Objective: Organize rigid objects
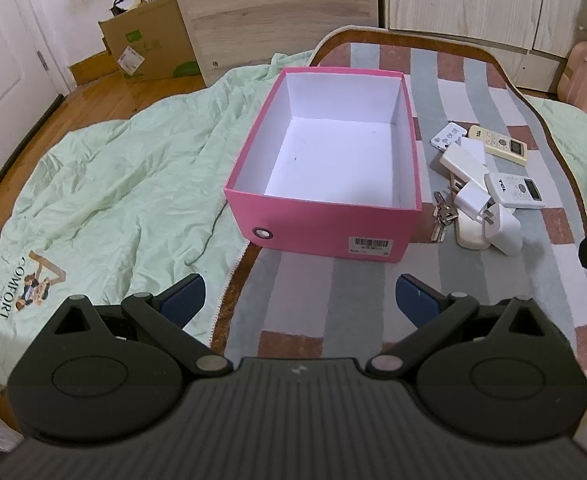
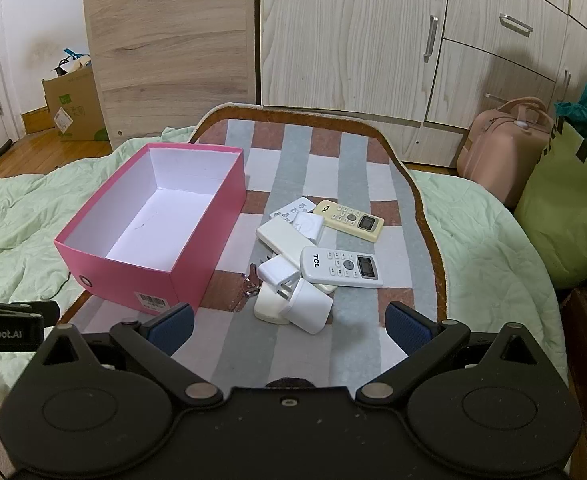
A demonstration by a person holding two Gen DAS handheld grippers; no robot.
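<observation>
Right gripper (image 2: 289,326), fingers spread and empty, sits nearest the white charger (image 2: 307,306) dead ahead; pink box (image 2: 209,216) lies left, nearer the equally spread left gripper (image 1: 300,296).

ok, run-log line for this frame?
pink box: empty | remotes, chargers, keys: piled beside it | left gripper: open | right gripper: open

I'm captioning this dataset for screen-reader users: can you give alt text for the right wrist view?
An open right gripper hovers over a pile of white chargers, two TCL remotes and keys on a checked mat. An empty pink box sits left of the pile.
</observation>
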